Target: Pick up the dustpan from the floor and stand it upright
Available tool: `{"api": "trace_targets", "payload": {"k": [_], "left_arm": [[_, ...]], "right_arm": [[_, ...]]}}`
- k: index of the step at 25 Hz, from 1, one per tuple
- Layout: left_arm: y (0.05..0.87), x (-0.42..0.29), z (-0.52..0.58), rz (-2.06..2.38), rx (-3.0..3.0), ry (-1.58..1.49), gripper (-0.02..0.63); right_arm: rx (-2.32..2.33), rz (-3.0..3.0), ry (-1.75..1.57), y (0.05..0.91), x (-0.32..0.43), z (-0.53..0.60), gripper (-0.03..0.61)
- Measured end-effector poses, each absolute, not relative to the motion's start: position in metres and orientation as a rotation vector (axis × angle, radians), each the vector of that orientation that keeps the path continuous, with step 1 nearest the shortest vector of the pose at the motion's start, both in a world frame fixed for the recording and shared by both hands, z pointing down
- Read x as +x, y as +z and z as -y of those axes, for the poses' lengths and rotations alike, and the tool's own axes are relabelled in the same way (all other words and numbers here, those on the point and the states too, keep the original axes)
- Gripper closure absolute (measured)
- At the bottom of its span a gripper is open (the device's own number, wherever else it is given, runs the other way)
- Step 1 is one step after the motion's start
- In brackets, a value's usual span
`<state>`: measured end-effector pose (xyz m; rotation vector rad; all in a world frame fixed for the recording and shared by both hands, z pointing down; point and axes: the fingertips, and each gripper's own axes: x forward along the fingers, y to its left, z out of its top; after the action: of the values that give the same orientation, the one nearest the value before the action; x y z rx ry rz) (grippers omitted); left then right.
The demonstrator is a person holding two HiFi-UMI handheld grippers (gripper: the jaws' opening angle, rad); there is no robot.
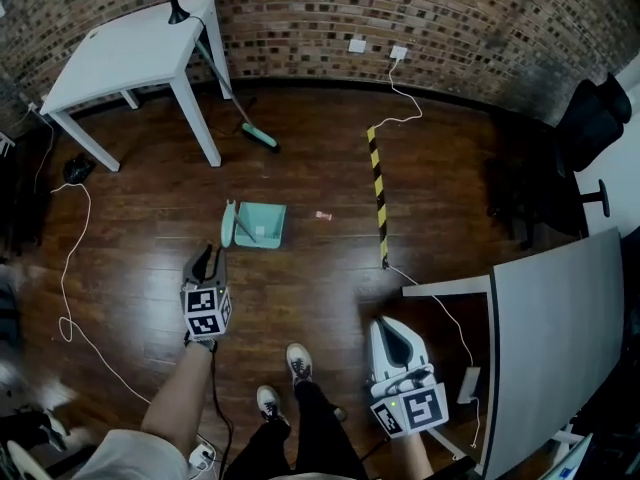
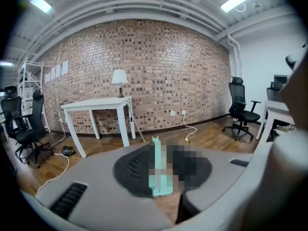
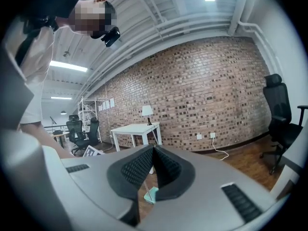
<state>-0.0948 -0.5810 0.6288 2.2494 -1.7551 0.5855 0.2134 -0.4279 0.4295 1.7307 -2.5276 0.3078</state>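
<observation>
The dustpan [image 1: 262, 225] stands on the bare wooden floor [image 1: 300, 298], in the open stretch in front of the white table [image 1: 130, 43] that fills the floor's far left corner. The black-and-yellow tape strip [image 1: 378, 193] lies well off to its right. Seen along my left tongs, it shows as a slim teal post with a wider foot. So I judge it to be standing on end, not lying flat, and the upright step looks done.

My left tongs [image 1: 207, 256] hang just short of it, on its near left side. The jaws are apart with nothing pressed between the pads: the dustpan shows through the gap, beyond the tips and not in them. They are parted and aimed at it, I think, so I can catch it if it tips. A thing balanced on a narrow foot on smooth boards can topple at a nudge.

My right tongs [image 1: 386, 324] are closed on nothing, tips meeting, beside the grey desk's [image 1: 550, 338] left edge near my feet. This job needs one hand. Parking the other there leaves it clear of the dustpan and of the broom [image 1: 262, 139] leaning at the table's leg.
</observation>
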Motion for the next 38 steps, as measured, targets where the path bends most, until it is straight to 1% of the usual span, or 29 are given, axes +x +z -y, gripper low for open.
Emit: {"api": "trace_targets", "payload": {"k": [2,3,10,14,16,19,22,24,29,32,38], "left_arm": [[0.599,-0.098,0.562,1.747,2.298,0.54,0.586],[0.584,-0.1,0.55,1.741,2.319,0.513,0.607],[0.465,-0.094,0.44,1.585,2.543,0.354,0.609],[0.401,-0.089,0.392,1.59,2.719,0.46,0.609],[0.378,-0.086,0.364,1.539,2.77,0.442,0.607],[0.342,-0.081,0.332,1.472,2.823,0.325,0.609],[0.303,-0.085,0.325,1.543,2.887,0.28,0.611],[0.286,-0.081,0.319,1.562,2.906,0.269,0.611],[0.256,-0.067,0.3,1.586,2.928,0.085,0.611],[0.243,-0.063,0.294,1.614,2.922,0.022,0.612],[0.238,-0.075,0.278,1.575,2.87,0.026,0.617]], "right_arm": [[1.736,2.538,0.263,0.414,0.208,0.422,0.589],[1.741,2.542,0.239,0.405,0.206,0.418,0.589],[1.773,2.598,0.076,0.328,0.17,0.363,0.589],[1.818,2.578,-0.023,0.281,0.151,0.333,0.589],[1.813,2.578,-0.044,0.269,0.143,0.312,0.589],[1.797,2.593,-0.066,0.259,0.137,0.289,0.589],[1.82,2.634,-0.064,0.251,0.133,0.284,0.589],[1.838,2.636,-0.048,0.249,0.134,0.28,0.589],[1.813,2.679,-0.137,0.222,0.139,0.266,0.589],[1.822,2.727,-0.127,0.207,0.146,0.265,0.592],[1.796,2.715,-0.14,0.198,0.142,0.249,0.592]]}}
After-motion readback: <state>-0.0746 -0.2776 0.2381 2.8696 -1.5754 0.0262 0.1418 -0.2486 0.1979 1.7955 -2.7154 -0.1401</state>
